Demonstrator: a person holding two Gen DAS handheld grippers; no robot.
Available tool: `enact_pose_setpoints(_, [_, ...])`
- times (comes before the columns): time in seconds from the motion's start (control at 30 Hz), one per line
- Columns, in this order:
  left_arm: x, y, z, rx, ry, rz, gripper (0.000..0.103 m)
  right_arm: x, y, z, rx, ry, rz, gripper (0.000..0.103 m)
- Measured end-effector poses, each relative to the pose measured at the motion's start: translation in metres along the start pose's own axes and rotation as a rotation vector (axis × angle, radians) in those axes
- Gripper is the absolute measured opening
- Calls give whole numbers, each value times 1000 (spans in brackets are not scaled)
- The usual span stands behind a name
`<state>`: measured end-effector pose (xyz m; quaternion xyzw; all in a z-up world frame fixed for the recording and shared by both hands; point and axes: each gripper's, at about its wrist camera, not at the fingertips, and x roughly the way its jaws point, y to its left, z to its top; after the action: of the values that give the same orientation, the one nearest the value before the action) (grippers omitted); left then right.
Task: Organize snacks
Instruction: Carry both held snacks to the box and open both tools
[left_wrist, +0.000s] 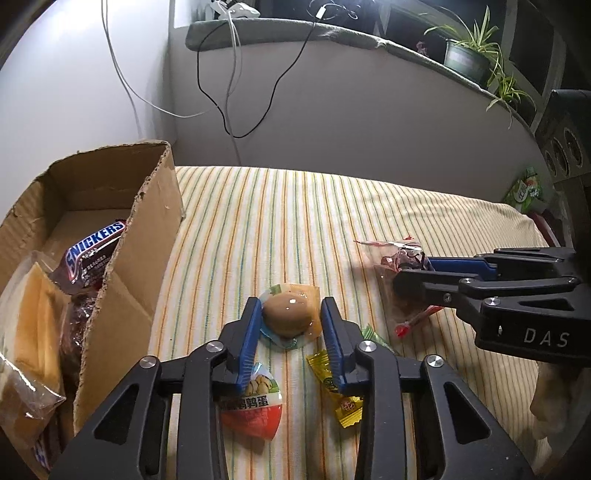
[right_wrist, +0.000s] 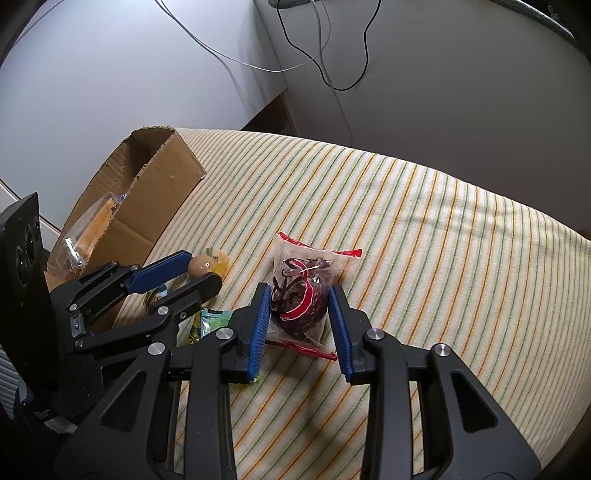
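Daylight, soft and even, enters from about 1 o'clock in the left wrist view, where the window area behind the green potted spider plant (left_wrist: 471, 51) is overexposed to white. A glare spot sits on the glossy brown vacuum-packed egg (left_wrist: 290, 312). The black right gripper (left_wrist: 413, 275) throws a diffuse shadow toward 9 o'clock on the yellow striped cloth (left_wrist: 295, 221). Both views are sharp centrally, with strong fisheye bending and dark vignetted corners.

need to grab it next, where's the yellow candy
In the left wrist view, the yellow candy lies on the striped cloth, low and right of centre, right of the red egg packet.
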<state>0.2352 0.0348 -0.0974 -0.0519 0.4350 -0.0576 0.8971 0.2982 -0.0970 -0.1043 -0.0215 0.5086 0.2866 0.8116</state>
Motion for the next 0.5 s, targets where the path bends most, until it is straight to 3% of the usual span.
enact_pose_setpoints(0.07, [-2, 0, 0, -2, -3, -1, 23, 0, 1, 0, 0, -4, -5, 33])
enact_pose_setpoints(0.5, [-14, -3, 0, 7, -27, -39, 23, -16, 3, -1, -13, -41, -49, 32])
